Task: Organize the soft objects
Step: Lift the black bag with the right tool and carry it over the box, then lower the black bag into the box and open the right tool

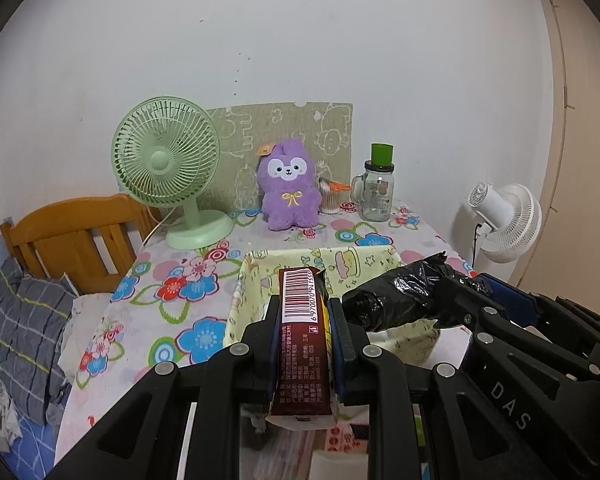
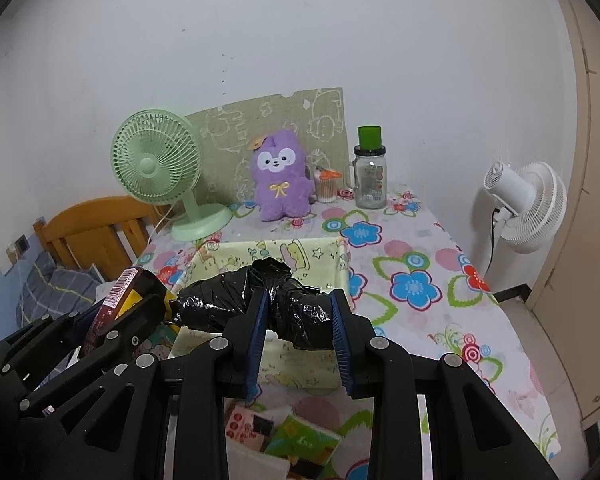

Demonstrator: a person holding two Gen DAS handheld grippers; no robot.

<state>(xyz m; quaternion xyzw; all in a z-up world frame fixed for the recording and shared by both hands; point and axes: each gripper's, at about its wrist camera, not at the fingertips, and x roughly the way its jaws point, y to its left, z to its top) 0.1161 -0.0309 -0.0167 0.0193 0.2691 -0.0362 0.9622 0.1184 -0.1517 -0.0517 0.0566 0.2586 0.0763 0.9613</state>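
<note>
Left wrist view: a dark red tissue pack (image 1: 302, 344) with a barcode is gripped edgewise in the left claw (image 1: 303, 320), held above the near rim of a yellow fabric bin (image 1: 360, 258) on the flowered worktop (image 1: 172, 300). The pack is judged light and compressible; its glossy film could slip, so a hold across the flat middle, as shown, seems soundest. To the right, a roll of black plastic bags (image 1: 392, 300) is seen over the bin, carried by the right claw (image 1: 476, 300), whose fingertips are largely masked by the film. The pack's lower end is hidden behind the claw's linkage.

Right wrist view: the roll of black plastic bags (image 2: 272, 304) is clenched crosswise between the blue pads of the right claw (image 2: 300, 316), poised over the yellow fabric bin (image 2: 268, 254). The roll is judged soft, light and crinkly, liable to deform or unroll, so it is best held around its thicker middle. The left claw (image 2: 140, 308) is caught at the left edge with the tissue pack (image 2: 114, 306) tilted in it. The bin's floor is mostly blocked, and what lies inside cannot be made out; the packets (image 2: 296, 436) below the claw are cut off and possibly more tissue packs.
</note>
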